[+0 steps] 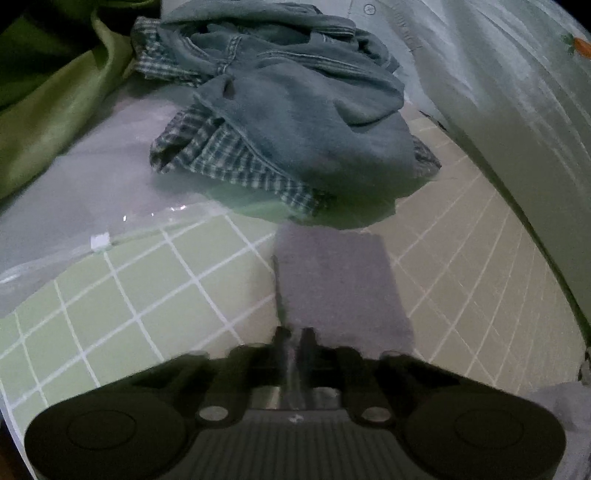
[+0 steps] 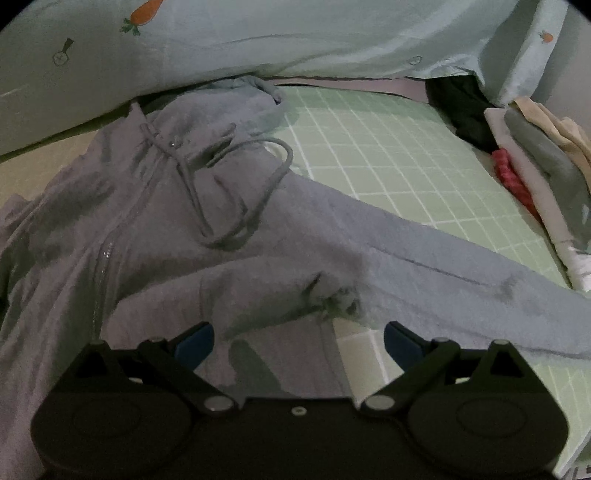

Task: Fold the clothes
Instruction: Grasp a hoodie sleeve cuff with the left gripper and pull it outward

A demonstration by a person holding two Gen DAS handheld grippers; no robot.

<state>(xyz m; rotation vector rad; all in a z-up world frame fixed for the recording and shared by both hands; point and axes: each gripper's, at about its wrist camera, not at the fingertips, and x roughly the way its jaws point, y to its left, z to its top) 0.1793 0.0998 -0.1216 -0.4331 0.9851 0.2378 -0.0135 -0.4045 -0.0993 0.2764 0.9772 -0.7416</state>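
Note:
In the left wrist view my left gripper [image 1: 293, 338] is shut on a flat grey cloth end [image 1: 336, 288], which stretches forward from the jaws over the green checked sheet [image 1: 155, 291]. In the right wrist view a grey zip hoodie [image 2: 155, 236] lies spread on the sheet [image 2: 388, 158], its drawstrings [image 2: 236, 184] looped on the chest and one sleeve [image 2: 461, 291] running out to the right. My right gripper [image 2: 299, 343] is open and empty just above the hoodie's lower part, its blue-padded fingers wide apart.
A heap of blue-grey and plaid clothes [image 1: 280, 122] lies ahead of the left gripper, green fabric [image 1: 55, 107] at far left. A pale carrot-print duvet [image 2: 295, 33] lines the back. A stack of folded clothes [image 2: 532, 162] sits at the right edge.

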